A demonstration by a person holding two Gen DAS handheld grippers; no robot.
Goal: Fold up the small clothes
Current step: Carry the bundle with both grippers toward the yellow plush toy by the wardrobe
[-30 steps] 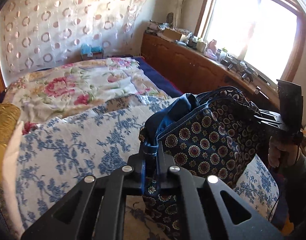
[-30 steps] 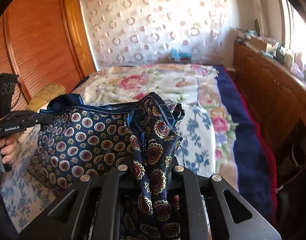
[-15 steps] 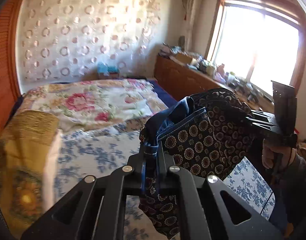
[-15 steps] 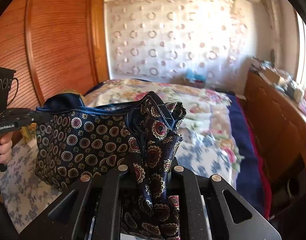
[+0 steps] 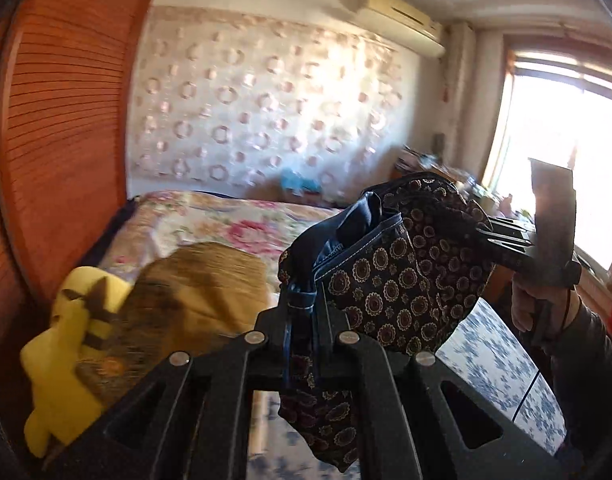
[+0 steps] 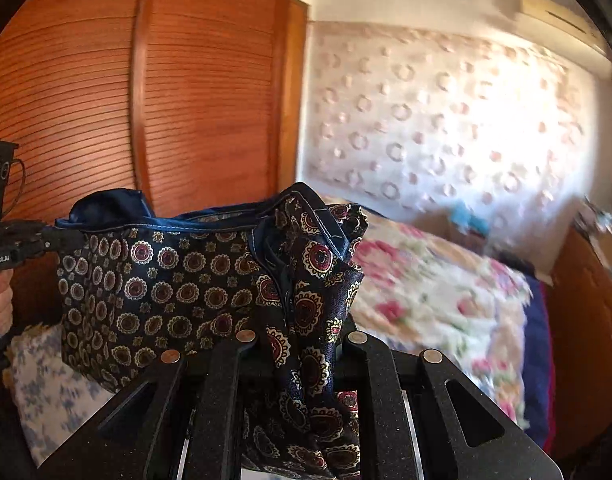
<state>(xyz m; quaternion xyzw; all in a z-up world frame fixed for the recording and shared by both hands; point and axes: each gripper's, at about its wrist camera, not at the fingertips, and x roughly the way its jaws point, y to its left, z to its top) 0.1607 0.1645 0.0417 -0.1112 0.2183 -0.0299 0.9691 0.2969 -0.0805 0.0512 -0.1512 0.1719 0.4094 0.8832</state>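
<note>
A small dark navy garment with a red and gold medallion print [image 5: 390, 280] hangs in the air between my two grippers, high above the bed. My left gripper [image 5: 301, 312] is shut on one top corner, at its blue hem. My right gripper [image 6: 301, 320] is shut on the other top corner, where the cloth [image 6: 165, 272] bunches up. Each view shows the other gripper: the right one [image 5: 486, 236] and the left one [image 6: 49, 240] both clamp the cloth's upper edge. The garment's lower part droops below the fingers.
Below lies a bed with a blue-flowered quilt [image 5: 498, 364] and a rose-patterned blanket [image 6: 438, 296]. A yellow plush toy [image 5: 65, 344] and a tan pillow [image 5: 201, 284] lie at the left. A wooden wardrobe [image 6: 145, 100] stands behind; a wooden counter [image 6: 586, 312] and a window [image 5: 566, 160] are at the right.
Both grippers have risen with the garment still stretched between them, and the cameras have tilted up, so the wall, wardrobe and air conditioner now fill the views.
</note>
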